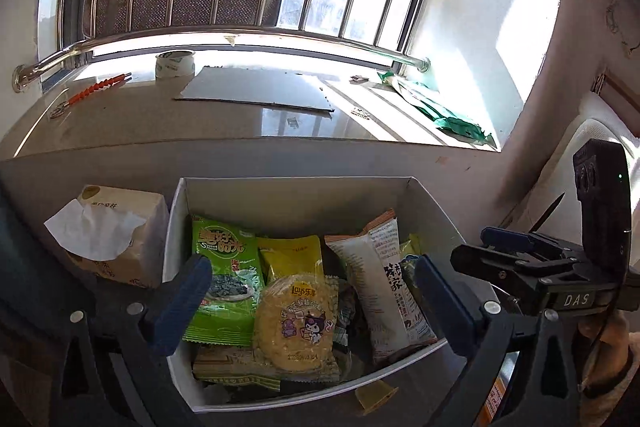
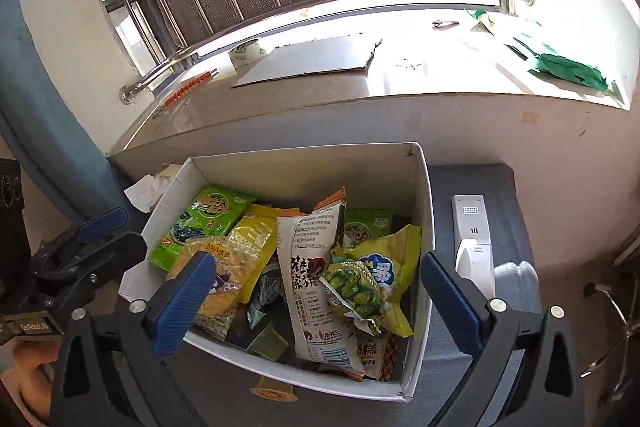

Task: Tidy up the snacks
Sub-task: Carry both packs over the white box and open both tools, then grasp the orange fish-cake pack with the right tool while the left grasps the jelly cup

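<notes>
**Both fingers wide over a full box**

While both pairs of fingers stand wide with nothing between them, the snacks lie ahead of and below them, piled in the white box (image 1: 440,211) on the grey table (image 2: 508,187). The left gripper (image 1: 312,295) looks down on the box's left half, where the green seaweed packet (image 1: 224,267) and the round Lay's packet (image 1: 296,323) lie. The green packet's long axis runs away from the camera, roughly in line with the fingers, so the blue pads would fall on its long sides. The right gripper (image 2: 316,299) hangs over the right half, nearer to the tall white packet (image 2: 316,287), which also lies lengthwise, front to back, and to the crumpled green pea packet (image 2: 354,291) resting on top of the yellow bag (image 2: 396,255).

By my reading, the packets are in the box, and each hand is better placed for its own side should anything need straightening. A small yellow cup (image 1: 374,397) sits outside the front wall, just beside it, close under the left gripper. The tissue pack (image 1: 120,235) stands left of the box, the white remote (image 2: 472,239) to its right.
</notes>
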A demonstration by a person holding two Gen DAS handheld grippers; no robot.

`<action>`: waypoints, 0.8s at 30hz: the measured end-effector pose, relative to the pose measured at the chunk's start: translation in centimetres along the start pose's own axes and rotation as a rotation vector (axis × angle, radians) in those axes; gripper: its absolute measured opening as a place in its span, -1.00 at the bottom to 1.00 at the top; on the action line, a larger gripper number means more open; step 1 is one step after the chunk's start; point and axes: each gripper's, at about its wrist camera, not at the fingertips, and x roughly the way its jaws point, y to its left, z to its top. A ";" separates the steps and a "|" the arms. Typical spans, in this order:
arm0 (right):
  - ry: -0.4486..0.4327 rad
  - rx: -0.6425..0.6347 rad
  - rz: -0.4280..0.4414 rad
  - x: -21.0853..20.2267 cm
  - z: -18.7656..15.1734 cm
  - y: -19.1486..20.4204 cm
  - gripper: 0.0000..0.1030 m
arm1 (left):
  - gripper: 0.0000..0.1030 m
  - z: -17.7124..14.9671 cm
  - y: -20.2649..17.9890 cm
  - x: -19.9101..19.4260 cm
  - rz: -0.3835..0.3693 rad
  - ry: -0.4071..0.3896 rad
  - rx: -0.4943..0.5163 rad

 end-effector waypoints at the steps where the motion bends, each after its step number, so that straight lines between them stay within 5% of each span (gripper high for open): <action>1: -0.008 -0.002 -0.003 -0.2 -0.2 -0.2 1.00 | 1.00 -0.3 -0.2 -0.2 0.024 -0.008 0.022; 11: -0.066 -0.102 -0.030 -3.3 -2.1 1.2 1.00 | 1.00 -2.4 -2.0 -3.8 0.036 -0.066 0.089; 24: -0.102 -0.202 0.016 -10.3 -11.0 2.6 1.00 | 1.00 -10.7 -6.4 -12.0 0.011 -0.107 0.106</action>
